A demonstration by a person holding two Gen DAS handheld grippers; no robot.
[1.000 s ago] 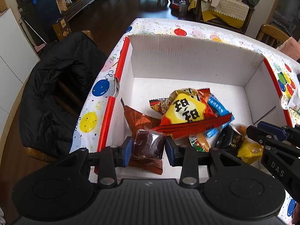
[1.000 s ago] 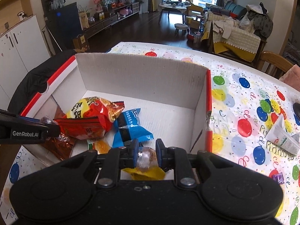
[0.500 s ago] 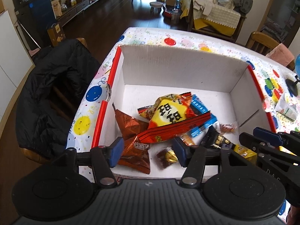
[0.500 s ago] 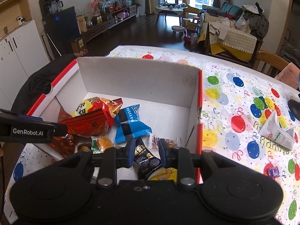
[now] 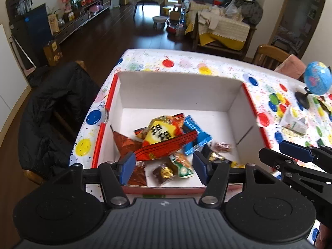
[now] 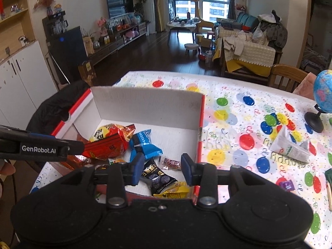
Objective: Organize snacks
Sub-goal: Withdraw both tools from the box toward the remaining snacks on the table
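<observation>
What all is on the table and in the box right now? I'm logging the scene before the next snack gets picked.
Cardboard box: one, white inside with red edges, on the table.
Snack packets in the box: several; a yellow-and-red bag, a blue packet, a black packet, a brown chocolate, a small clear-wrapped candy.
Tablecloth: one, white with coloured balloons.
Globe: one, blue, right edge of the table.
Crumpled white wrapper: one, right of the box.
Black jacket: one, over a chair left of the table.
Left gripper: jaws opening, empty, above the box.
Right gripper: jaws opening, empty, above the box.
</observation>
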